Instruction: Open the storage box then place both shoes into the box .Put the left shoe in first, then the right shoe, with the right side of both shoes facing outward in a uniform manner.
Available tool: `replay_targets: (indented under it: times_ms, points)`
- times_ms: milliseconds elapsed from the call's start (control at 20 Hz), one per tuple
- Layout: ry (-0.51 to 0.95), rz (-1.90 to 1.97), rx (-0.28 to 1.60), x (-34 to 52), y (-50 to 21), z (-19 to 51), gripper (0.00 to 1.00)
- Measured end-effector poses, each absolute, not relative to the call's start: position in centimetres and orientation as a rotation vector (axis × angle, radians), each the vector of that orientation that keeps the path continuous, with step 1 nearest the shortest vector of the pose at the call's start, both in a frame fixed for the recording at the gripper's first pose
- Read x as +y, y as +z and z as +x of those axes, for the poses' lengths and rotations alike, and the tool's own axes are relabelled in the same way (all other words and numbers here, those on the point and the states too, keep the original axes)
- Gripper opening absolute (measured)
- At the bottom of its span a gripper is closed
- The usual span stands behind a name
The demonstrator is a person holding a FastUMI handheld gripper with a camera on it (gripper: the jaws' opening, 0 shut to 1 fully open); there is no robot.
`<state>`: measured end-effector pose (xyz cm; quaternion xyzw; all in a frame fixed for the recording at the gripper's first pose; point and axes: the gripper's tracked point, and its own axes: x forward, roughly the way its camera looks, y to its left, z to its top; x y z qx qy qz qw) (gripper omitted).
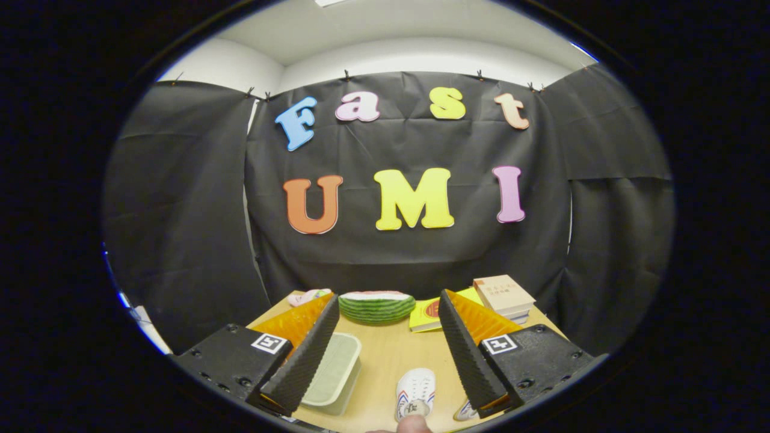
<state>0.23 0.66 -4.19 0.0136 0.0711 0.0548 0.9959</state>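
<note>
My gripper point(388, 307) is open, its two fingers spread wide above a wooden table point(391, 355) with nothing between them. Below and between the fingers lies a white shoe point(415, 392) with striped sides, toe pointing away from me. A second white shoe point(466, 412) peeks out under the right finger, mostly hidden. A pale green storage box point(334, 373) with a flat lid sits beside the left finger, partly covered by it. The lid looks closed.
At the table's far edge lie a watermelon-slice toy point(377, 305), a pink and green object point(308, 296), a yellow book point(428, 316) and a stack of books point(504, 296). A fingertip point(412, 424) shows just behind the near shoe.
</note>
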Motion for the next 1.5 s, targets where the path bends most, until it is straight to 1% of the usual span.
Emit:
replay_targets:
  times_ms: [200, 400, 550, 1200, 1300, 1350, 1500]
  points:
    - [0.161, 0.105, 0.211, 1.3, -6.3, -0.1, 1.0]
    - [0.252, 0.232, 0.357, 3.1, -10.1, -0.4, 1.0]
    - [0.312, 0.257, 0.48, 3.9, -13.8, -0.3, 1.0]
    - [0.547, 0.436, 0.812, 6.8, -24.4, 0.1, 1.0]
    - [0.601, 0.486, 0.855, 7.8, -25.6, 0.2, 0.98]
    - [0.628, 0.505, 0.877, 8.3, -26.1, 0.2, 0.93]
    - [0.696, 0.589, 0.964, 9.9, -28.0, -0.2, 0.86]
